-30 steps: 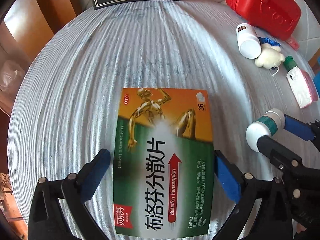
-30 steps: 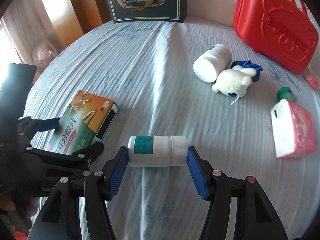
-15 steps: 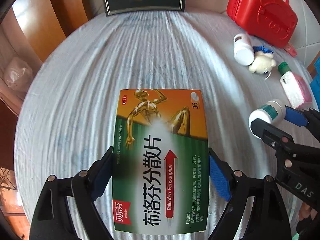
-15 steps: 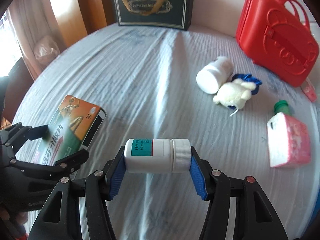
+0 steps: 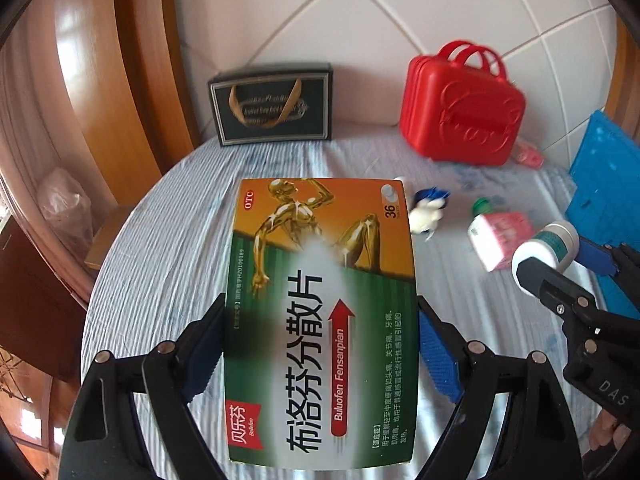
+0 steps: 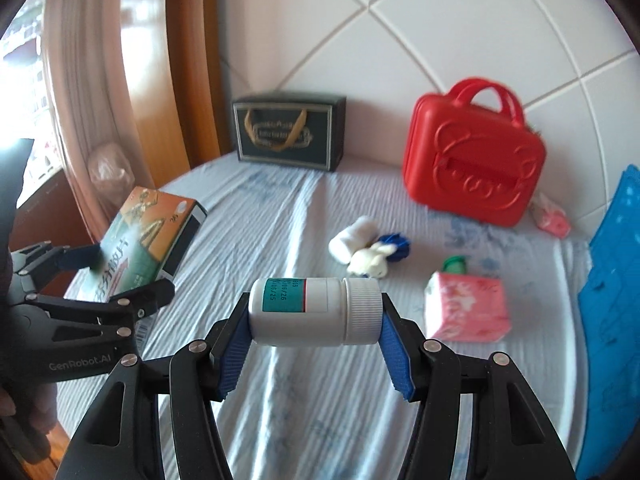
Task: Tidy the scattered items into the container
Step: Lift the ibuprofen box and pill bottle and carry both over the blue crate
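Note:
My left gripper (image 5: 320, 344) is shut on a green and orange medicine box (image 5: 320, 300) and holds it above the bed; it also shows in the right wrist view (image 6: 148, 236). My right gripper (image 6: 314, 320) is shut on a white pill bottle with a teal label (image 6: 312, 306), held sideways above the bed; it shows in the left wrist view (image 5: 548, 244) too. A blue container (image 6: 612, 280) stands at the right edge. On the bed lie a white bottle (image 6: 350, 236), a small white plush toy (image 6: 370, 262) and a pink tissue pack (image 6: 466, 306).
A red toy suitcase (image 6: 474, 160) and a dark gift bag (image 6: 288, 132) stand against the tiled wall at the back. A small pink packet (image 6: 552, 216) lies beside the suitcase. A green-capped bottle (image 6: 454, 264) lies behind the tissue pack. Wood panelling runs along the left.
Both grippers have risen and tilted up with their loads, so the back wall and blue container have come into view. The left gripper closed on the box earlier in this second.

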`<state>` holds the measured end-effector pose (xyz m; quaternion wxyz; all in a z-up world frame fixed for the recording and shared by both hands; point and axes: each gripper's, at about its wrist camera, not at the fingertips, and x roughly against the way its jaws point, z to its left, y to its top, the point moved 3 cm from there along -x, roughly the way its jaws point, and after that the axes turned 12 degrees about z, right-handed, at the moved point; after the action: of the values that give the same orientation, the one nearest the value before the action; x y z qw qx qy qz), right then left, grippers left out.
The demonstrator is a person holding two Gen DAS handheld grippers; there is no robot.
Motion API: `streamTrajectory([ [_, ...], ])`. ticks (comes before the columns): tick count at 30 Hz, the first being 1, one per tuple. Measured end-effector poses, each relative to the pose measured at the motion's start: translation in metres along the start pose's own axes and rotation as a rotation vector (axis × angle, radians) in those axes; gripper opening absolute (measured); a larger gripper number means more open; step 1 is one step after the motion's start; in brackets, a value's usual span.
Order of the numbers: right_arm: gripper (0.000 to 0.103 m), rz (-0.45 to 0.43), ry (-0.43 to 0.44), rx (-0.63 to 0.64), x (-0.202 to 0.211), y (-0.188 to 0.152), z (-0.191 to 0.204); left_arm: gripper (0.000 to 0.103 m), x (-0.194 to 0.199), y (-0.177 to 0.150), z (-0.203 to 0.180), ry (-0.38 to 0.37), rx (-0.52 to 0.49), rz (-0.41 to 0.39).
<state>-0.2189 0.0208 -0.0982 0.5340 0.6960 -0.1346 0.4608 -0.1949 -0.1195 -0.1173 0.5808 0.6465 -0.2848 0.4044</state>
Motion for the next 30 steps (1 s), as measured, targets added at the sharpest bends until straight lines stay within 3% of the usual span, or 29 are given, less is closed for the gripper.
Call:
streamTrajectory([
  [9,0.058,-0.116,0.015,0.074,0.079,-0.016,-0.058,0.086,0.059,-0.020,-0.077,0.030,0.045,-0.077],
  [15,0.058,-0.194,-0.014,0.046,0.129,-0.034,-0.080,0.086,0.096,-0.032,-0.112,0.015,-0.010,-0.125],
  [30,0.058,-0.246,-0.252,-0.111,0.245,-0.087,-0.122,0.086,0.172,-0.069,-0.194,-0.191,-0.200,-0.227],
])
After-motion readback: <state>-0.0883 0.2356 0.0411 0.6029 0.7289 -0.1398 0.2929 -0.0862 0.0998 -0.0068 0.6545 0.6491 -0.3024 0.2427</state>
